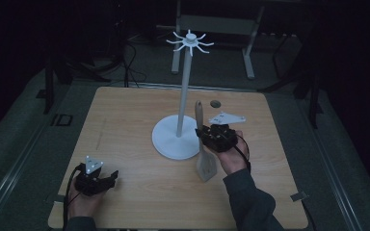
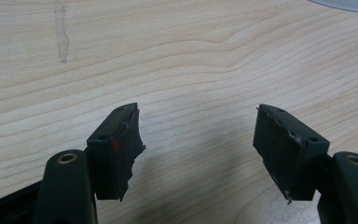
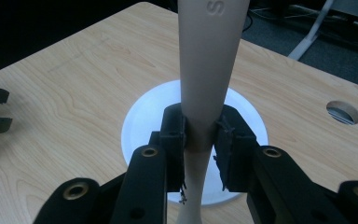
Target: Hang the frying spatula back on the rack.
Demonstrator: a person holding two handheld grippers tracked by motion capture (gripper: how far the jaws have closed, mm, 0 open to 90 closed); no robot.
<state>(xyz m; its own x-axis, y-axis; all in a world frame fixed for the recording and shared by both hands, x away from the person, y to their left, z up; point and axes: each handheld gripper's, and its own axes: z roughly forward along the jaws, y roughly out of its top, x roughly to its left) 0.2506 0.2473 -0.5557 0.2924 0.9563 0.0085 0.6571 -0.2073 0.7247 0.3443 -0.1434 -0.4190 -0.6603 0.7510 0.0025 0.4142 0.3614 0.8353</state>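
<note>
A wooden spatula (image 1: pixel 205 165) stands nearly upright with its blade down near the table and its handle pointing up. My right gripper (image 1: pixel 202 136) is shut on its handle just right of the white hook stand (image 1: pixel 185 82). In the right gripper view the jaws (image 3: pixel 200 140) clamp the narrow part of the spatula handle (image 3: pixel 207 56), with the stand's round base (image 3: pixel 140 116) behind it. My left gripper (image 1: pixel 110 178) rests low at the table's front left. In the left gripper view it (image 2: pixel 198 135) stands open over bare wood, nothing between its pads.
The stand's top carries a ring of white hooks (image 1: pixel 190 41) high above the wooden table (image 1: pixel 125 110). A round cable hole (image 1: pixel 216 103) lies behind the right hand. Dark floor, cables and a frame's legs lie beyond the far edge.
</note>
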